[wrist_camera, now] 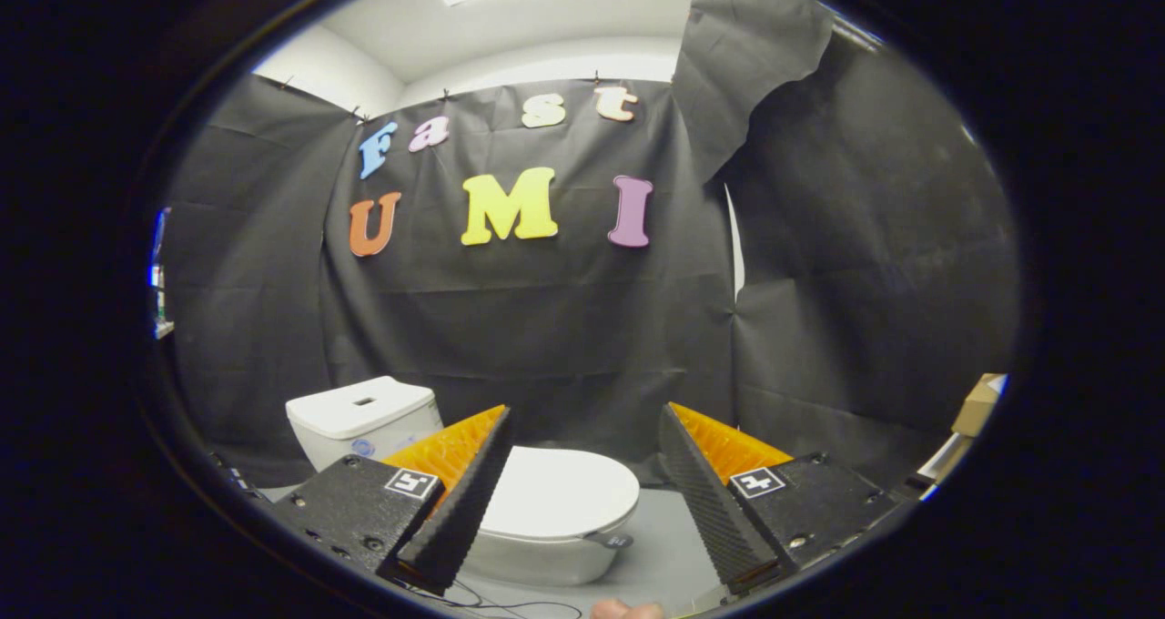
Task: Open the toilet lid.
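Gripper view has my gripper (582,411) wide open and empty, the closed white plastic toilet lid (557,492) lying just ahead, between and below its fingers.

No readable text, toilet tank (362,417) label too small

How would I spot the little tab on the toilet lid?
Find the white toilet before the black cloth wall, its tank behind. The closed lid lies flat beyond the open tongs. The tab is the small grey piece jutting from the lid's front edge.
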The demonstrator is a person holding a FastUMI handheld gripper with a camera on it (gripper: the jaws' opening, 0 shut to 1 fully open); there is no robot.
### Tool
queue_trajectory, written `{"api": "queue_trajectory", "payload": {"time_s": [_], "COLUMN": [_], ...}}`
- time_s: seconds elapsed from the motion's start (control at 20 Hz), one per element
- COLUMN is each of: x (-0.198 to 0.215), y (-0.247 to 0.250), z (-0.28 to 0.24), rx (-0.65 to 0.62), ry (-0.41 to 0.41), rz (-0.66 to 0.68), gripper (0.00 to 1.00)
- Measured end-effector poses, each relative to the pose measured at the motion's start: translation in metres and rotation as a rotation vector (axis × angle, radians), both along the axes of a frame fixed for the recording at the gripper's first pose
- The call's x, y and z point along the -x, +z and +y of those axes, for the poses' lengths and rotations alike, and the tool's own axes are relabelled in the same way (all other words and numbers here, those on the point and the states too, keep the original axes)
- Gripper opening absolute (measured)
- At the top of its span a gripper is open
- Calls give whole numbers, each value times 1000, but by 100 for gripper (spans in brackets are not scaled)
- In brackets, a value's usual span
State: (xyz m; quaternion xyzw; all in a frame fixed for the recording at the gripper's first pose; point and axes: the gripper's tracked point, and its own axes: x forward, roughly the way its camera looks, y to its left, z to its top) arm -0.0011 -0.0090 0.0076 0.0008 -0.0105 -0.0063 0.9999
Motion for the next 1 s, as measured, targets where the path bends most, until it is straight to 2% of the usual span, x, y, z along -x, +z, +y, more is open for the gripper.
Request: {"api": "queue_trajectory", "payload": {"time_s": [0.55, 1.0], "x": [2, -2], "y": [4, -12], "z": [-6, 11], "rx": [-11, 77], "ry": [-21, -18], "rz": [-21, -5], "gripper": [100, 100]}}
